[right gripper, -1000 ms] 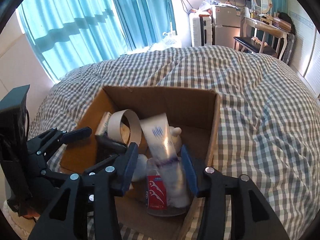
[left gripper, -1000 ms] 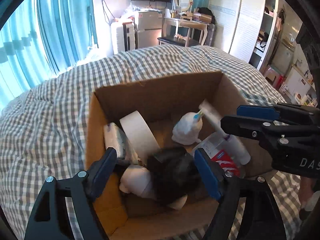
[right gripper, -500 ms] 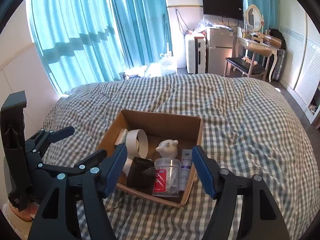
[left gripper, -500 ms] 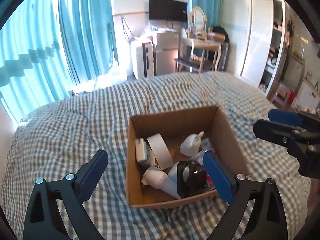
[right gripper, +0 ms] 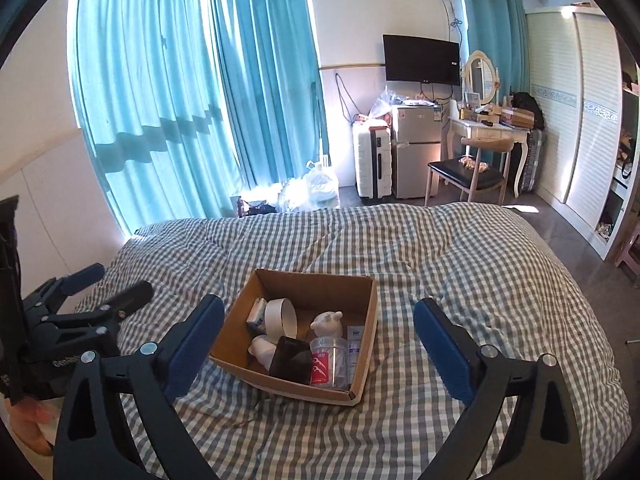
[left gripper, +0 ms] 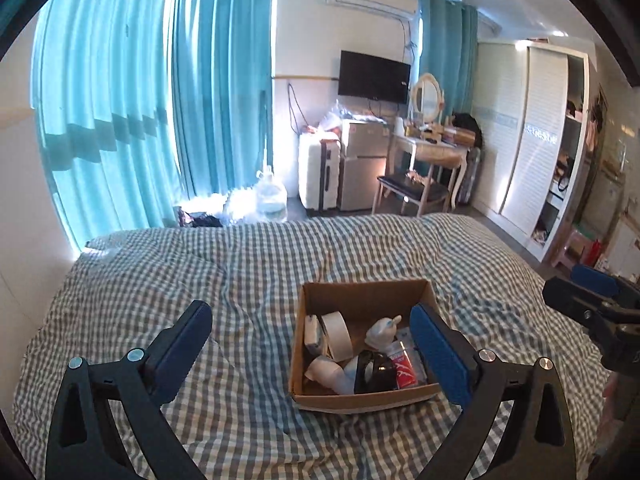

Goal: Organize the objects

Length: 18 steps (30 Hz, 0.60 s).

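Both tongs, the left gripper and the right gripper, hang apart and empty above the checked bed. The cardboard box holds tape, jar and tube, so sorting looks finished; nothing loose appears to call for another grab.

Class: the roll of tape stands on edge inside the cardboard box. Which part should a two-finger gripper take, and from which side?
Grip the upper rim of the roll of tape, coming down from above, one finger inside the hole and one outside. It stands on edge among other items in the cardboard box, so probably only its top is free.
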Tool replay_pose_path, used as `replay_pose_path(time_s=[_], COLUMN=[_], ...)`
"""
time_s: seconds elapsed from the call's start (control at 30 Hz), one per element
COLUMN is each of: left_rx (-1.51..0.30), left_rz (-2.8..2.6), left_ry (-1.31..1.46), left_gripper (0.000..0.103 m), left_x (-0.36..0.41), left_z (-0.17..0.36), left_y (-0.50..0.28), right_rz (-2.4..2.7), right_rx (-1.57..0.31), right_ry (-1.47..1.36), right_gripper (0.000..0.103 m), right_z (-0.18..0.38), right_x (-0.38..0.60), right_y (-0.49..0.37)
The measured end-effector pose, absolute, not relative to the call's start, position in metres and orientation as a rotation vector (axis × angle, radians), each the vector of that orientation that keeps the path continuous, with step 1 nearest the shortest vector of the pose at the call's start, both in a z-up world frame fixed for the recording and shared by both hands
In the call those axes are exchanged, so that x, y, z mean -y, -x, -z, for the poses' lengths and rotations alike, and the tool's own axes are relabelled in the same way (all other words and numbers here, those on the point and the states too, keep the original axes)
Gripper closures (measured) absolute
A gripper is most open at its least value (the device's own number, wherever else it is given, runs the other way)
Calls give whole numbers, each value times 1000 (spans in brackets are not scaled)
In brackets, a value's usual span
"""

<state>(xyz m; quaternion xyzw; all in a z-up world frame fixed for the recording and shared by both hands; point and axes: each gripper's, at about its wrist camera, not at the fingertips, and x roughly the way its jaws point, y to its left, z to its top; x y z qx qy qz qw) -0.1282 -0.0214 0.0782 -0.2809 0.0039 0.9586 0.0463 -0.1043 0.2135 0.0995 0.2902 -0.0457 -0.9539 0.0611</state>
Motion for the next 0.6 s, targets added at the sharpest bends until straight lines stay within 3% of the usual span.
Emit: replay_pose_path(time_s=[0.23,0.43,0.6], left_rx=[-9,87,-37], left_rz=[-3054,-3173,-3182], left_ry=[701,573,553], left_gripper=[1,1,1], left_x=[28,31,21], left_z=[-91,-65,-42], left_y=[94,63,45], right_rz=[2916,3030,3043], right_rx=[161,153,122], right_ry=[-810,-687,-676], right_gripper=[6,5,5], right_z=[-92,-52,-28], right_x=[-220,-221,-217], right_y=[88,58,50])
